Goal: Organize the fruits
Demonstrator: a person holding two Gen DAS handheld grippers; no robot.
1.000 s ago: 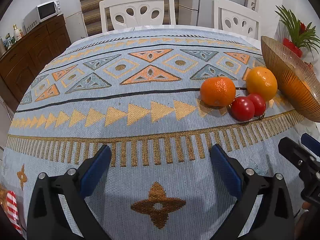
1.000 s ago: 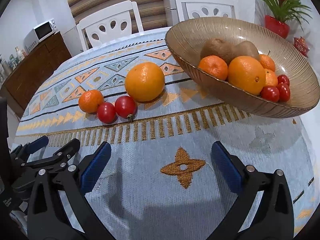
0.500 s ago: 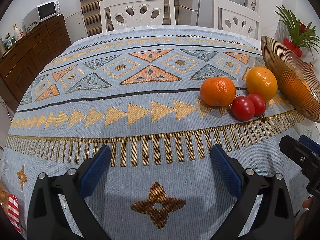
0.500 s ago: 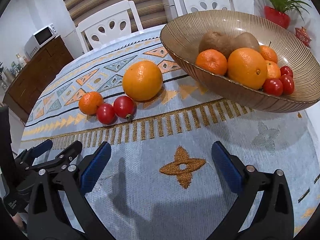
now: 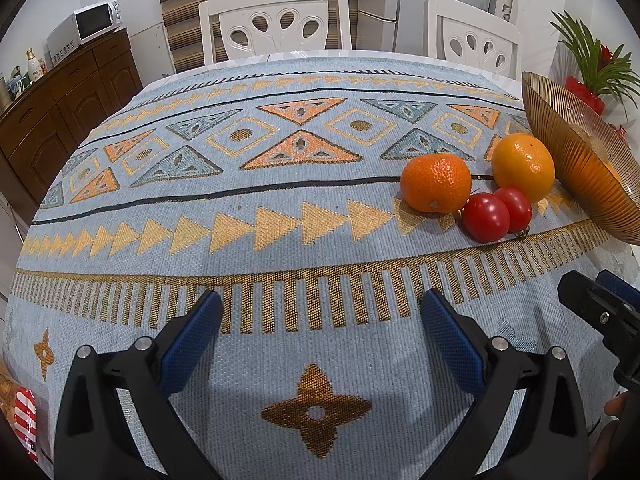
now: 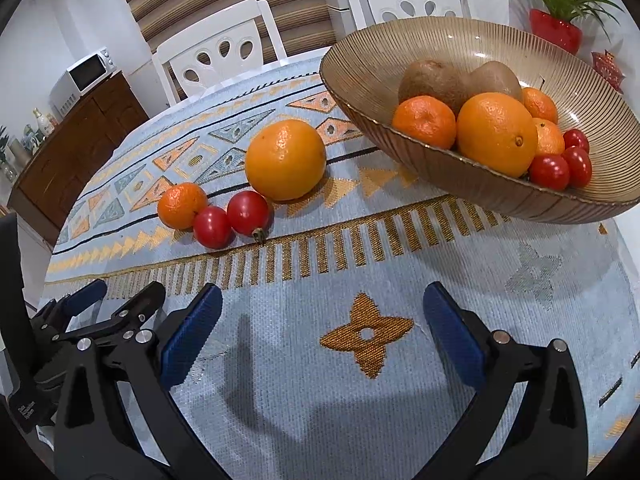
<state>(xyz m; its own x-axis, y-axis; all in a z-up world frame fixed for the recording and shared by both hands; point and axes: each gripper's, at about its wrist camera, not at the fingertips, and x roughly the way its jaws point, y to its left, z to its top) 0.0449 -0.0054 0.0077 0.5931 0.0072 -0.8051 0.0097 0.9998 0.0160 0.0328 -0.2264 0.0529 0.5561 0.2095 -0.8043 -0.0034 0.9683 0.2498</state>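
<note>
Plainly, the worktop [image 6: 400,420] under its patterned cloth carries everything we need, and the ribbed amber bowl [image 6: 460,44] sits toward its right edge, already part-filled with kiwis, oranges, mandarins and tomatoes. We judge the bowl glassy and breakable, so fruit should be set in, not dropped.

Loose on the cloth, just beside the bowl's left rim, lies the large orange [image 6: 285,159]. We take it to be the heaviest loose piece, firm, with a dimpled skin that should hold well; we would close across its widest middle, with the pads level.

Next, the mandarin [image 6: 182,205] rests farther toward the worktop's left edge, touching a tomato. It looks lighter and softer-skinned, so a gentler squeeze across its middle seems right.

Smallest are the two tomatoes [image 6: 230,219], lying together between the mandarin and the orange. We expect them to be smooth, slippery and easily bruised; a light pinch at the widest girth, clear of the stem end, should serve.

Our right hand-held gripper [image 6: 320,328] hovers near the front edge with jaws spread wide and nothing between them. The left hand-held gripper [image 5: 320,332] is likewise spread and empty.
</note>
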